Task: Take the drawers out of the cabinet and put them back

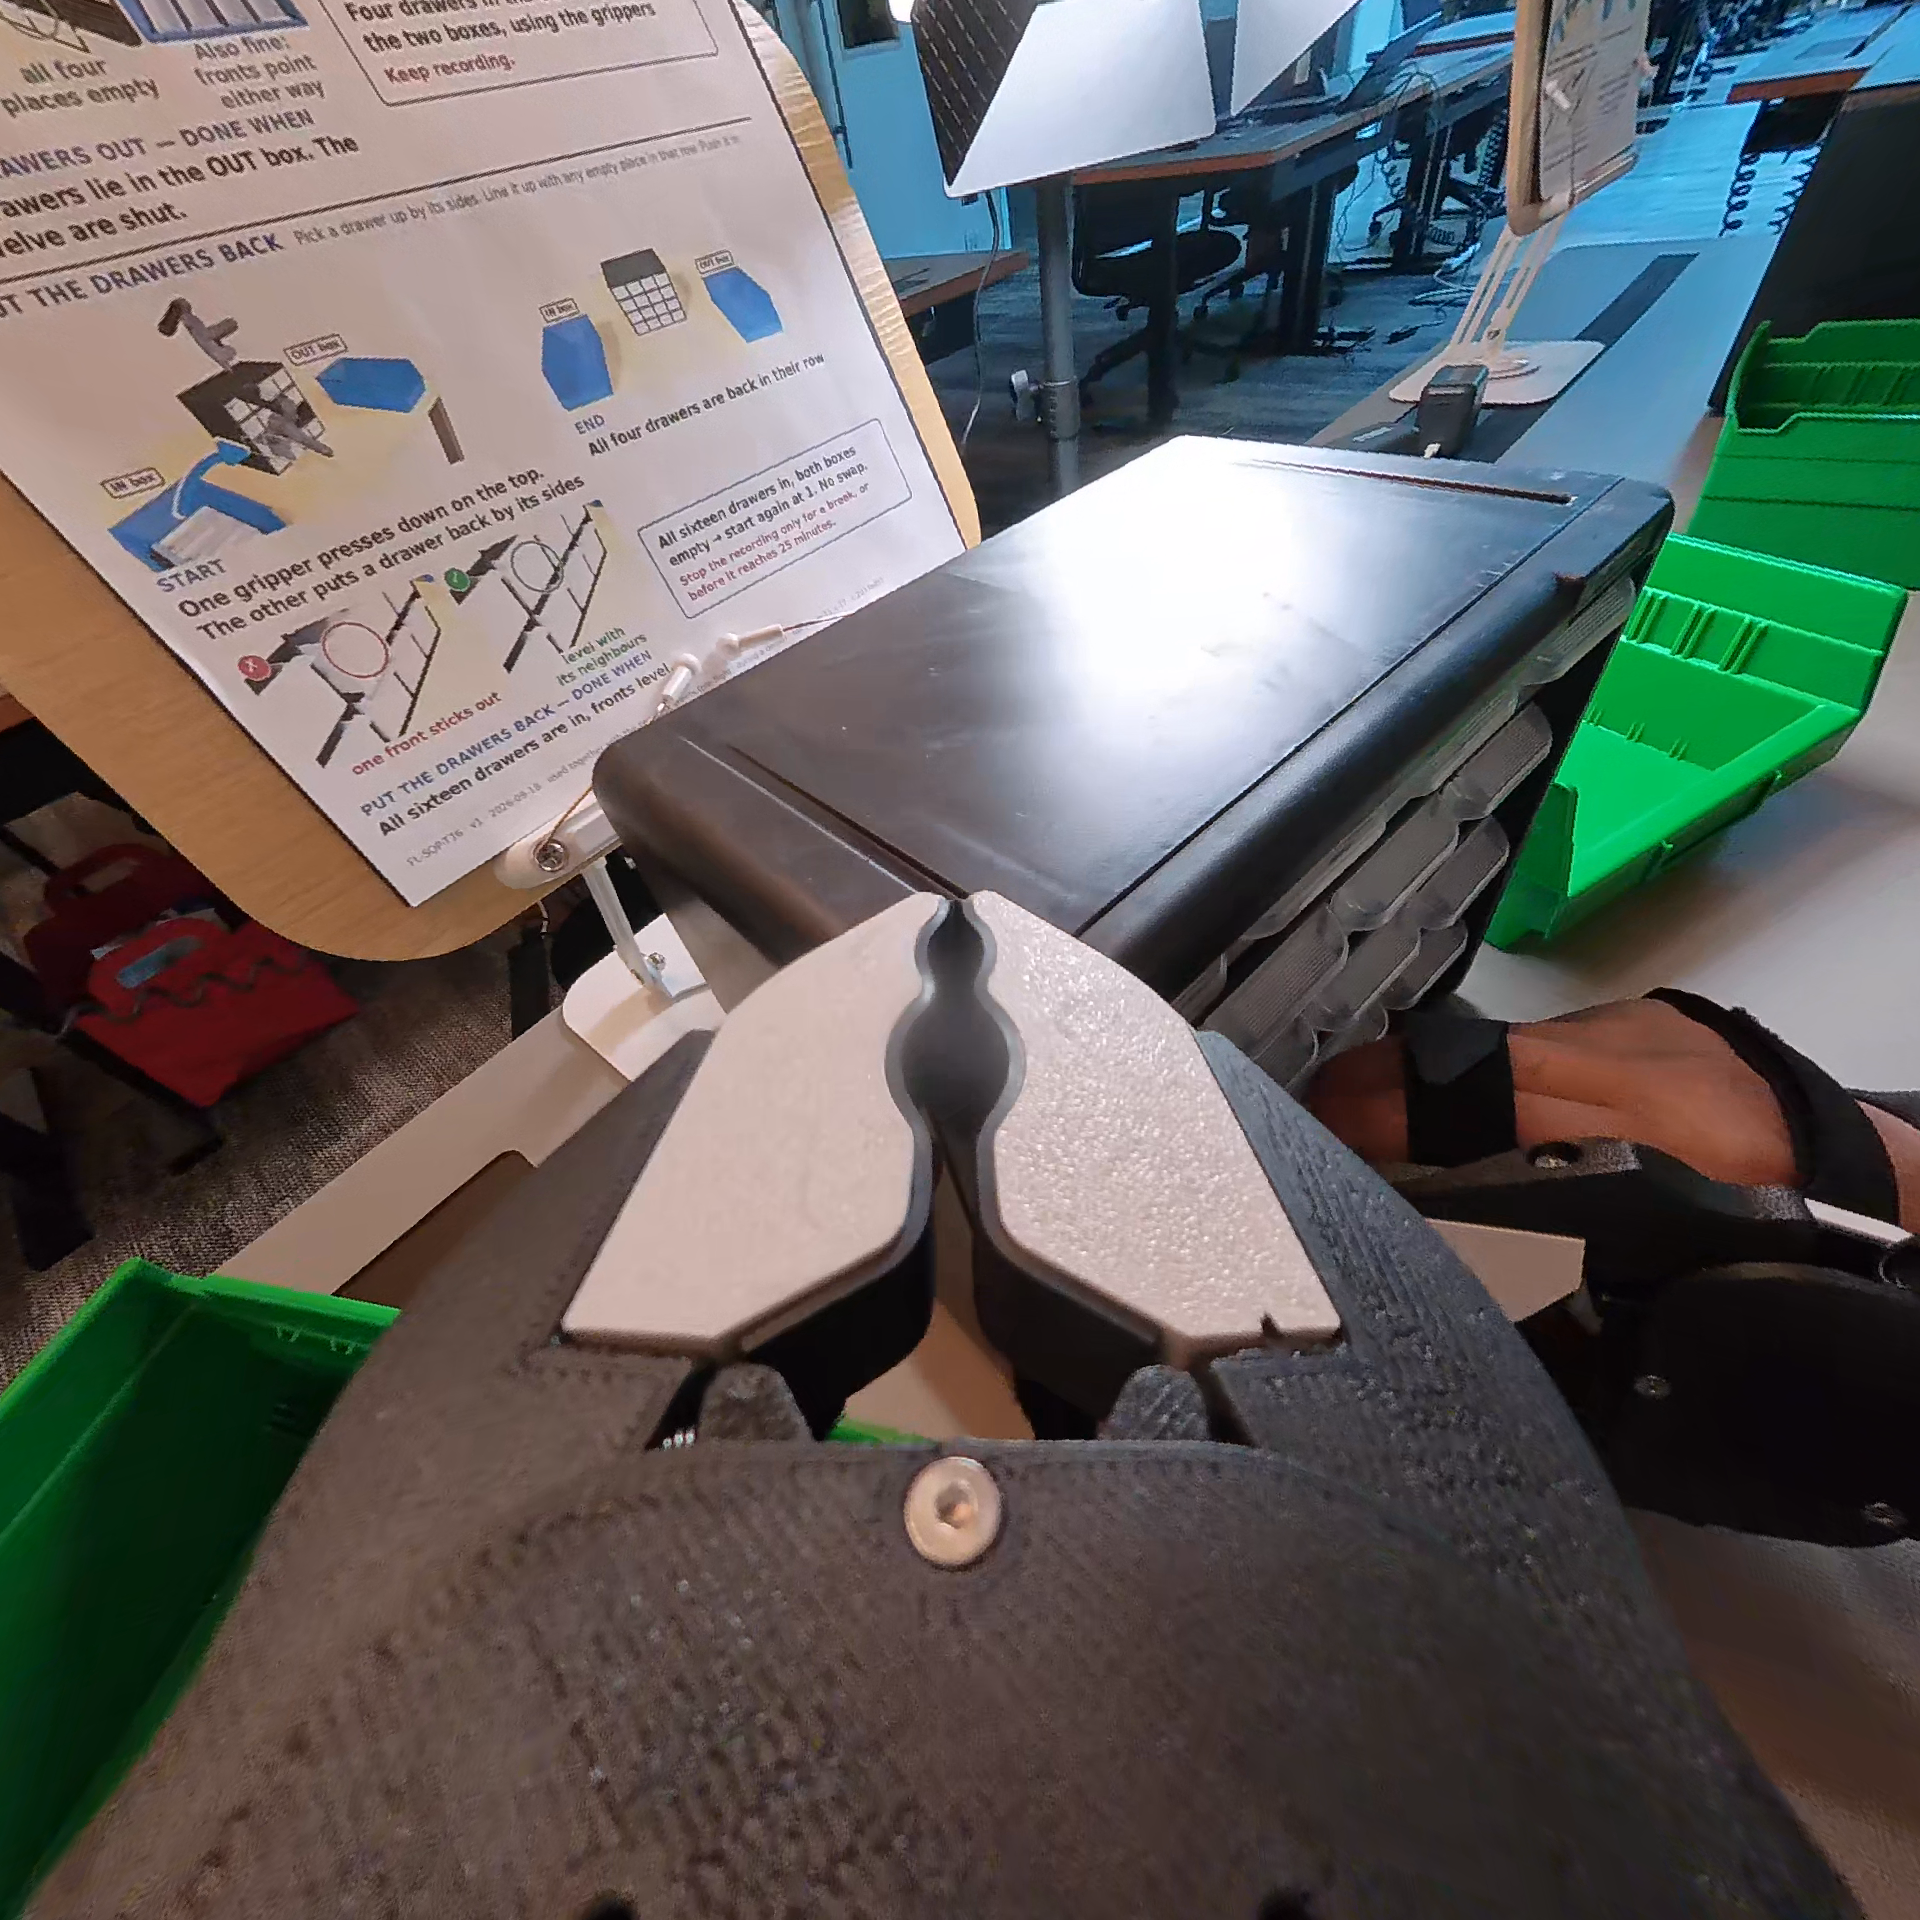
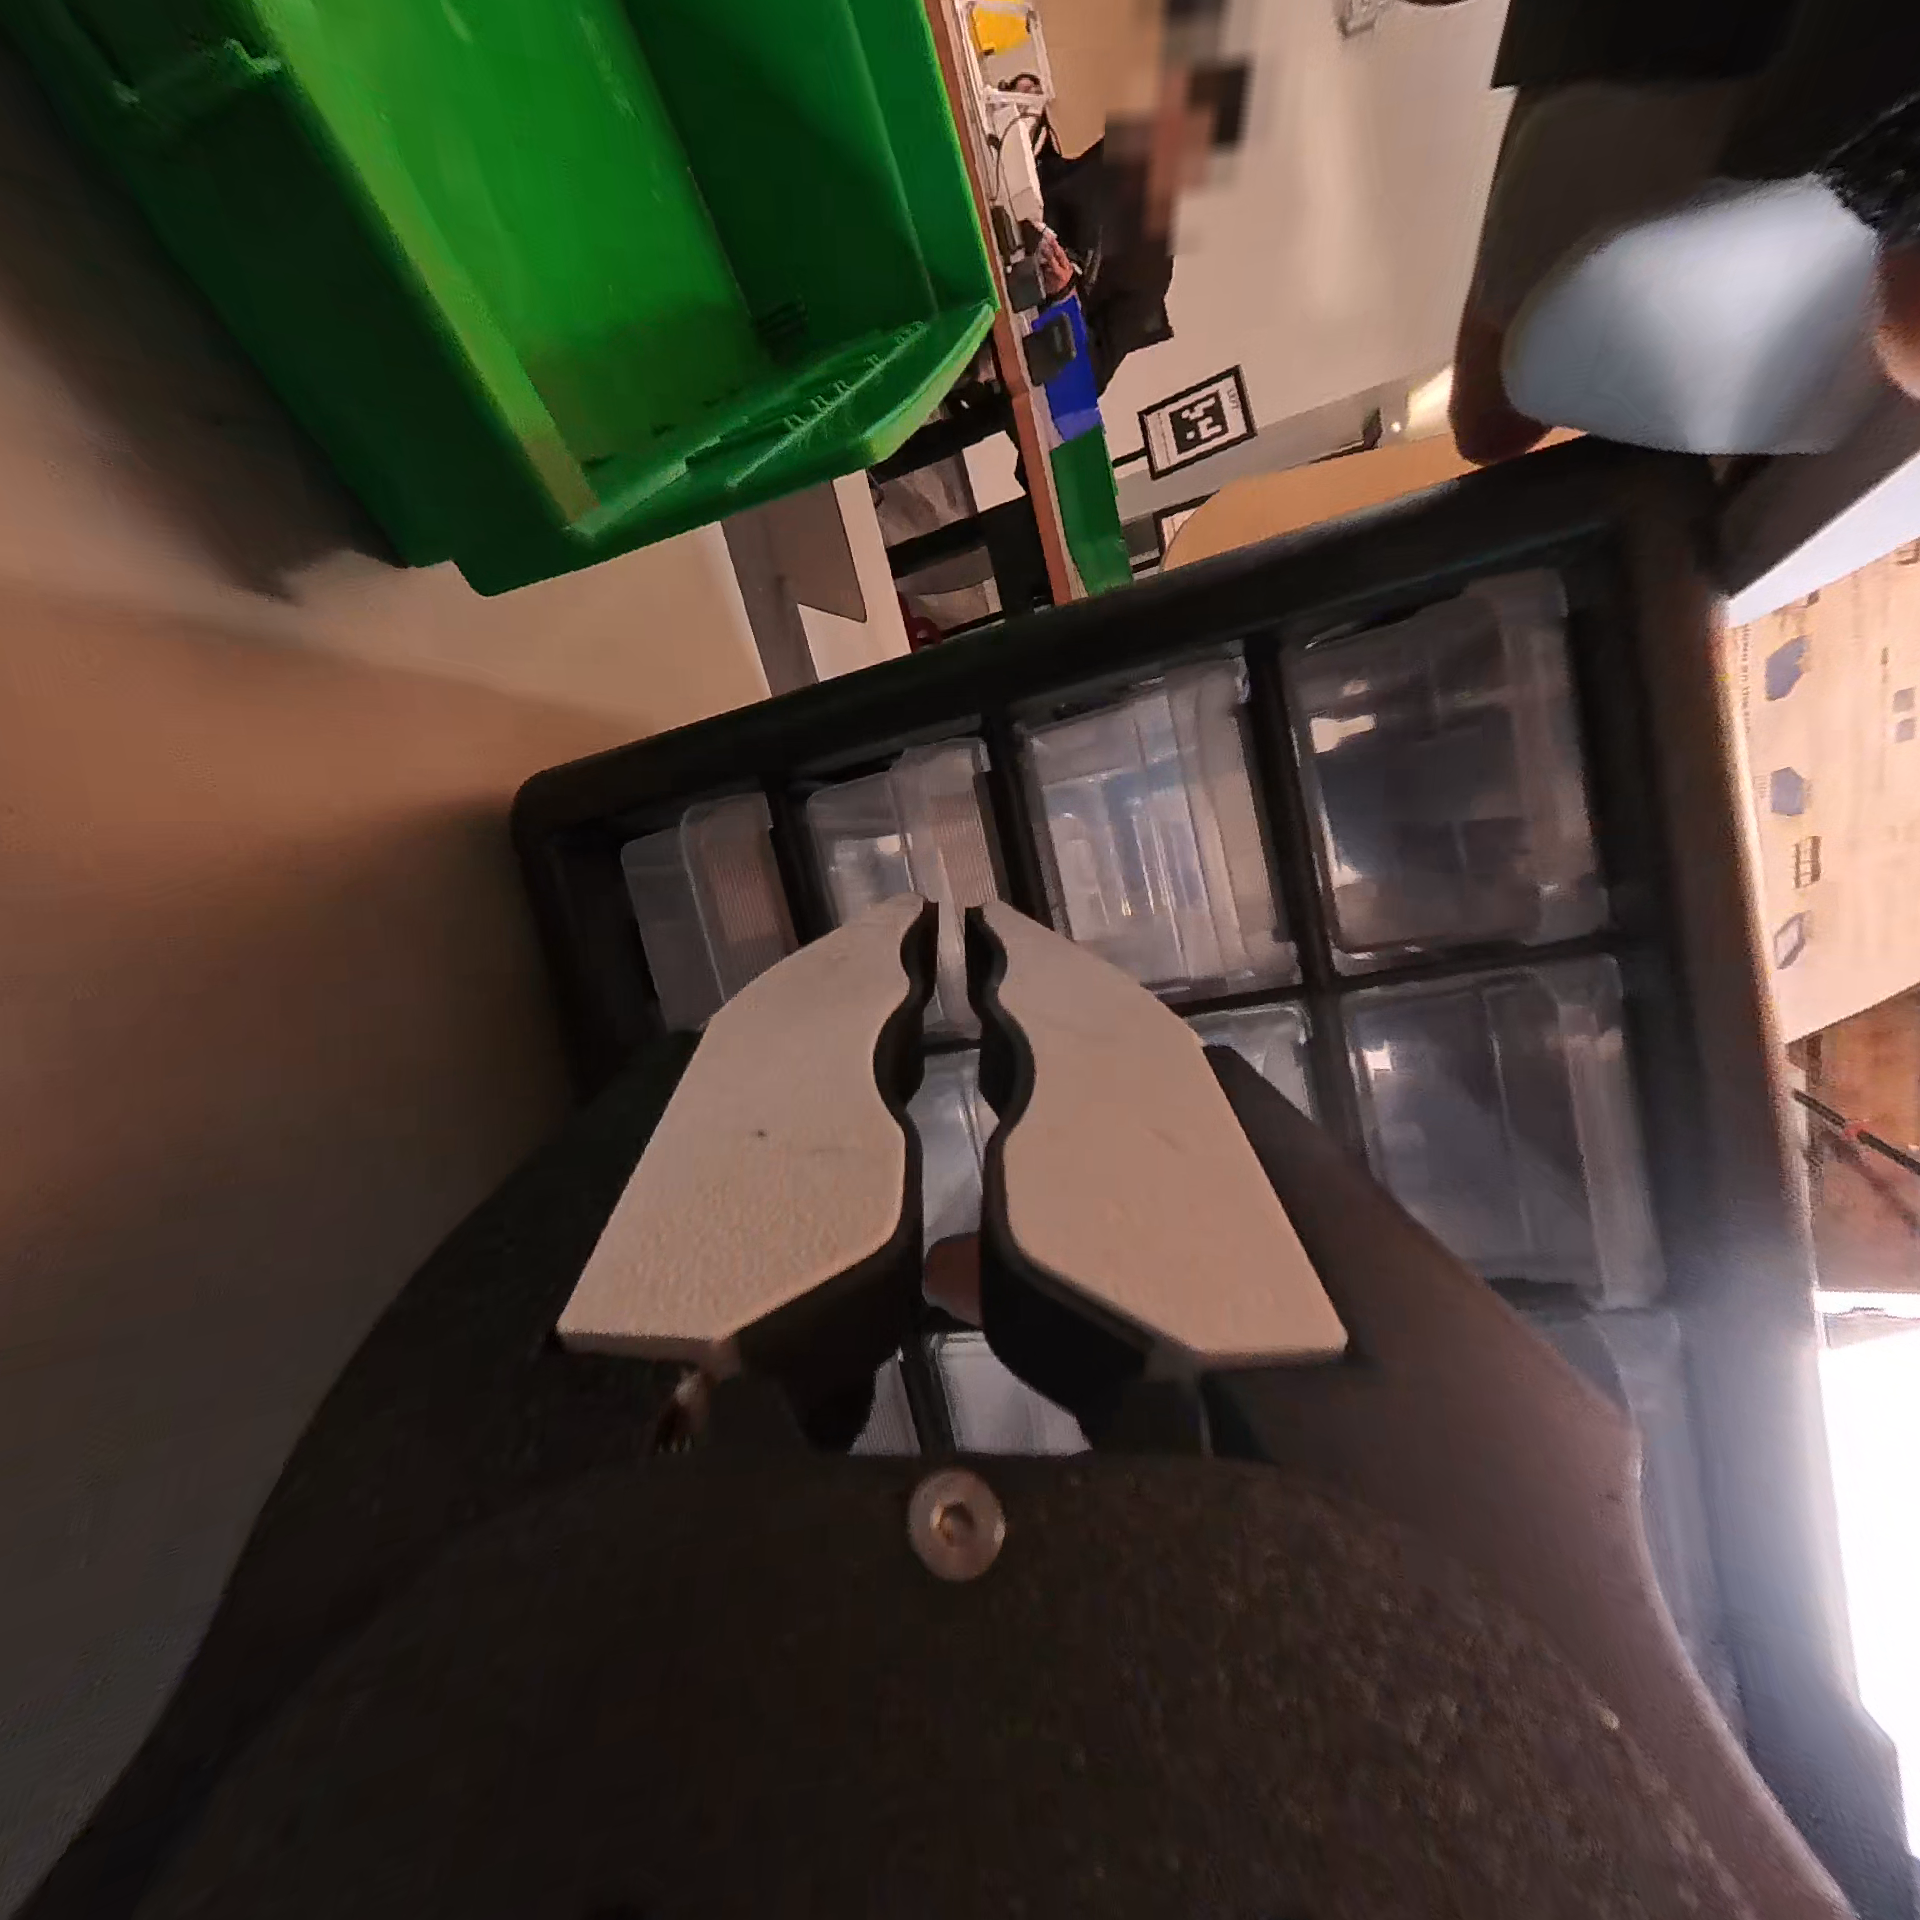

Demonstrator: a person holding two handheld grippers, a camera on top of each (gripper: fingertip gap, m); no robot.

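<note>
A black cabinet (image 1: 1195, 665) holds rows of clear drawers (image 1: 1434, 862) on its front face. My left gripper (image 1: 954, 906) is shut and empty, its tips at the near edge of the cabinet's top. In the right wrist view, which is turned sideways, the cabinet front (image 2: 1652, 935) shows a grid of clear drawers (image 2: 1444, 790). My right gripper (image 2: 948, 914) is shut on the handle tab of one clear drawer (image 2: 883, 831) in the second row up from the table. The left gripper (image 2: 1683, 322) shows blurred against the cabinet top.
A green bin (image 1: 1714, 748) lies right of the cabinet, with another behind it (image 1: 1829, 447). A third green bin (image 1: 125, 1455) is at the lower left. An instruction sheet on a wooden board (image 1: 416, 416) stands behind the cabinet. The hand holding the right gripper (image 1: 1662, 1101) is at the cabinet's front.
</note>
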